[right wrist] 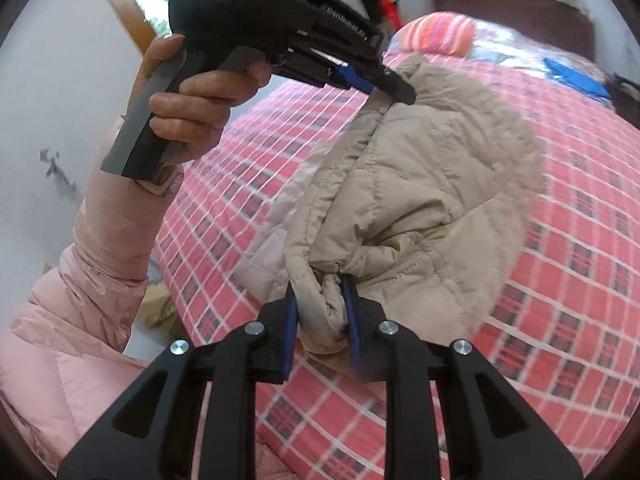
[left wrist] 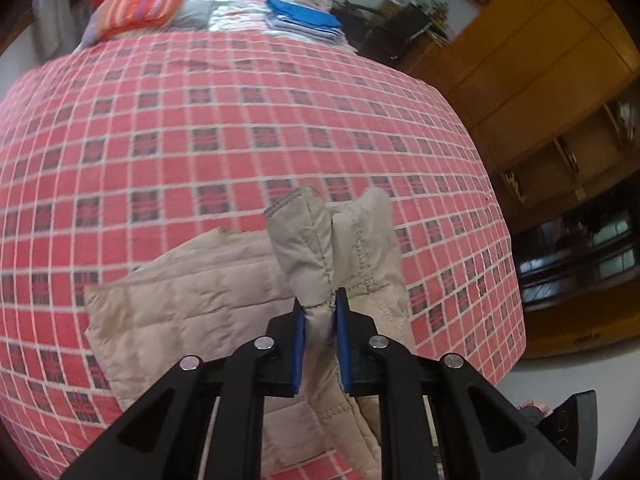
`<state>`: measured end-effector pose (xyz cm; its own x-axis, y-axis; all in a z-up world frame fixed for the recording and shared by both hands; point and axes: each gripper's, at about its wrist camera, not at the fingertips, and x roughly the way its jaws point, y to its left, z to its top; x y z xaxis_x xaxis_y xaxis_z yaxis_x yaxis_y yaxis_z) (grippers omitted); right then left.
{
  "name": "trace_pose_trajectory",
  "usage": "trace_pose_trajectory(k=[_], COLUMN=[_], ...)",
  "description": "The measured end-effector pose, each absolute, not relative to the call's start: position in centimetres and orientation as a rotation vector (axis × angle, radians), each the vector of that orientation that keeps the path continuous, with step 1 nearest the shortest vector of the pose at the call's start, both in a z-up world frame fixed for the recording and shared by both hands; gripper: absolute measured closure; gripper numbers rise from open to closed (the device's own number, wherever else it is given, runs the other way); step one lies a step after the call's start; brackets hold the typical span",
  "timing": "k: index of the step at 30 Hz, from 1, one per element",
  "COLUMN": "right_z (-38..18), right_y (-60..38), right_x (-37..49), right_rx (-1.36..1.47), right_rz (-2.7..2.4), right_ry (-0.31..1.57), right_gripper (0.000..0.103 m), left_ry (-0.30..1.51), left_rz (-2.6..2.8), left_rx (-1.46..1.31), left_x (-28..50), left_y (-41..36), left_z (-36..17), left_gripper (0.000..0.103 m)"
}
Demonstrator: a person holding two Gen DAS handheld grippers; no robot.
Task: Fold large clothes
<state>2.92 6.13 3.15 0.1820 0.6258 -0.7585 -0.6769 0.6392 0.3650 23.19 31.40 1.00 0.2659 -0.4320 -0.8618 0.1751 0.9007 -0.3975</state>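
A beige quilted jacket (left wrist: 192, 300) hangs over a bed with a red checked cover (left wrist: 240, 128). My left gripper (left wrist: 320, 304) is shut on a bunched edge of the jacket, and two padded folds stick up past its blue pads. In the right wrist view the jacket (right wrist: 432, 184) is lifted and stretched between both tools. My right gripper (right wrist: 320, 292) is shut on a gathered fold of it. The left gripper (right wrist: 384, 84) appears there too, held in a hand (right wrist: 192, 108) and pinching the jacket's upper edge.
A striped orange pillow (left wrist: 148, 0) and a folded blue cloth on a pile (left wrist: 304, 16) lie at the bed's far end. Wooden cabinets (left wrist: 540, 92) stand to the right. The person's pink padded sleeve (right wrist: 80, 300) is at the bed's left edge.
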Motion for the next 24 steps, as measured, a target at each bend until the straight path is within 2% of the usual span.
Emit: trace_pose_trajectory(k=[9,24], right_z=[-0.2,-6.2], right_y=[11.3,14.4], right_x=[4.2,5.5], right_rx=[-0.094,-0.111], right_rz=[0.966,0.980], right_ry=[1.154,1.279], right_gripper=[0.082,0.082], left_ry=[1.259,1.297], left_rz=[-0.396,-0.360], left_rx=[-0.388,-0.505], left_x=[22.6,22.4], left_y=[37.5,40.7], left_z=[-5.6,-13.8], left_gripper=[0.089,0.088])
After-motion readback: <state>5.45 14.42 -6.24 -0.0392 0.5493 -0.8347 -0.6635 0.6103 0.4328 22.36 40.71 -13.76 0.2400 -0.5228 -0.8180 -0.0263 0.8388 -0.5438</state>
